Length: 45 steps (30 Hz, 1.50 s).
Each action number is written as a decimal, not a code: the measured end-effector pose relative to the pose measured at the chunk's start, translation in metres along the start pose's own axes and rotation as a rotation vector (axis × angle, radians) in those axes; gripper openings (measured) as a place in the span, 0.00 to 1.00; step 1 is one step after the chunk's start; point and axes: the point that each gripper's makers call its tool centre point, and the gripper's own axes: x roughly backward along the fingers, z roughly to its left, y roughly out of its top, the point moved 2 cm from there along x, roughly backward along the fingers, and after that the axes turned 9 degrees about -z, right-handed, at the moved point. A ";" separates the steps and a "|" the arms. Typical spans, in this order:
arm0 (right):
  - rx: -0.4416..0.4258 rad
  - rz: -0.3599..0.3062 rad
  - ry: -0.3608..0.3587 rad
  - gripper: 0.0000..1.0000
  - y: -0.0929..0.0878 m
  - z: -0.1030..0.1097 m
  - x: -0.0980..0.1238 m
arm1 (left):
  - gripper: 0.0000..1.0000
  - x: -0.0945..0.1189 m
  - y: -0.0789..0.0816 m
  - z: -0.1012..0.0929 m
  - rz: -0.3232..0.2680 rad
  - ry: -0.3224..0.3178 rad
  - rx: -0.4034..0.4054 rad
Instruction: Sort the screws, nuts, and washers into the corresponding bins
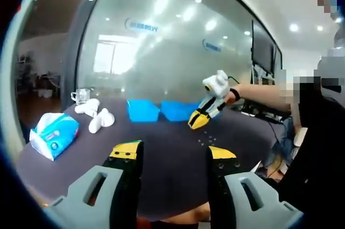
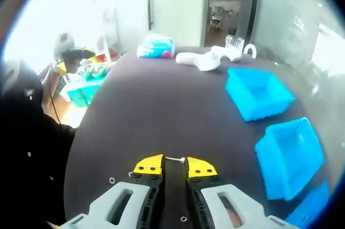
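Between my right gripper [image 2: 174, 166] tips, a small screw [image 2: 174, 159] is pinched crosswise, the jaws drawn nearly together on it just above the dark table [image 2: 161, 105]. Loose nuts [image 2: 112, 180] lie on the table to either side of these jaws. Blue bins [image 2: 257, 93] stand in a row along the table's right edge; a tissue pack [image 2: 156, 47] and white gloves [image 2: 205, 59] sit at the far end. Left gripper view: my left gripper [image 1: 175, 156] hovers with jaws spread apart, holding nothing, well short of the bins [image 1: 143, 110].
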 end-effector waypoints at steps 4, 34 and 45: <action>-0.034 -0.099 -0.118 0.11 0.005 -0.005 0.030 | 0.45 -0.004 0.001 -0.002 -0.001 -0.012 -0.003; -0.197 -0.620 -1.066 0.11 -0.054 0.036 0.275 | 0.45 -0.025 0.017 -0.016 -0.034 -0.057 -0.036; -0.191 -0.693 -1.167 0.11 -0.032 0.005 0.293 | 0.45 -0.025 0.013 -0.021 -0.029 -0.068 -0.033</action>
